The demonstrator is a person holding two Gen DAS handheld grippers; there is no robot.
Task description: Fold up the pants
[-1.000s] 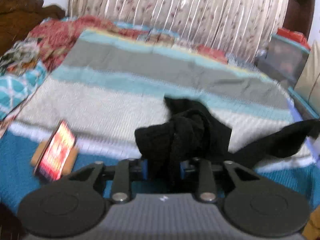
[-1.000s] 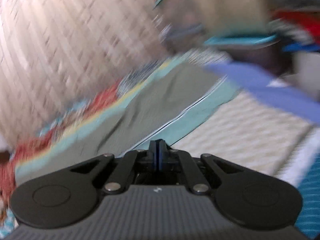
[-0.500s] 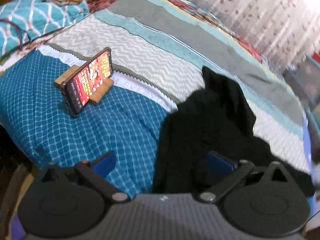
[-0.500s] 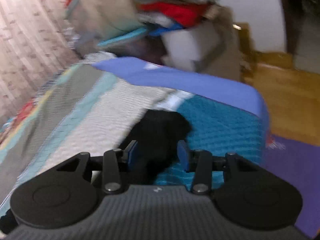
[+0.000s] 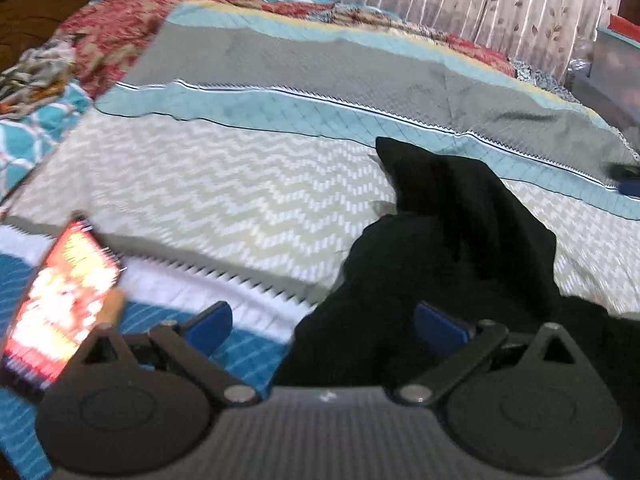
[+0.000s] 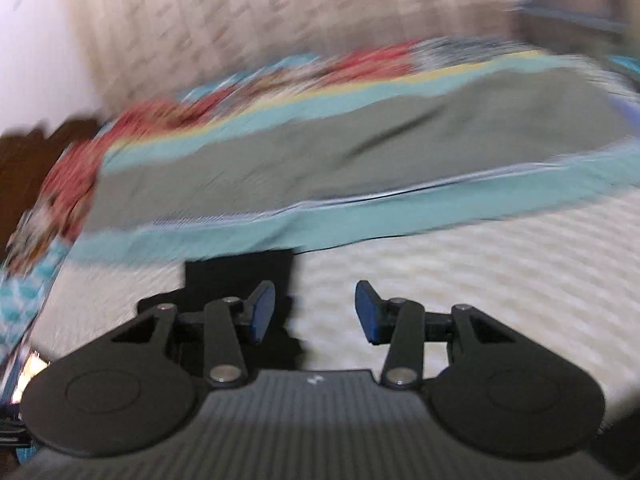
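Currently the left tongs point(image 5: 323, 326) are standing wide open over the near edge of the bed point(image 5: 224, 184), gripping nothing; the black pants point(image 5: 448, 264) are lying bunched in a heap between and beyond the blue pads point(image 5: 438, 328), slack on the quilt. The right tongs point(image 6: 315, 312) are part open, their jaws having just been opening, with nothing pressed between them; a dark flap of the pants is sitting behind the left pad, bare quilt filling the gap.

Risks, as judged:
- The heap is hiding waistband and hems, so a grab is likely catching several layers and folding in creases.
- The right view is smearing heavily, so aim there is uncertain.
- A phone point(image 5: 60, 304) is propped on a wooden stand just left of the left tongs; a sideways sweep is liable to topple it.
- Cloth near the bed's edge is apt to slide off.
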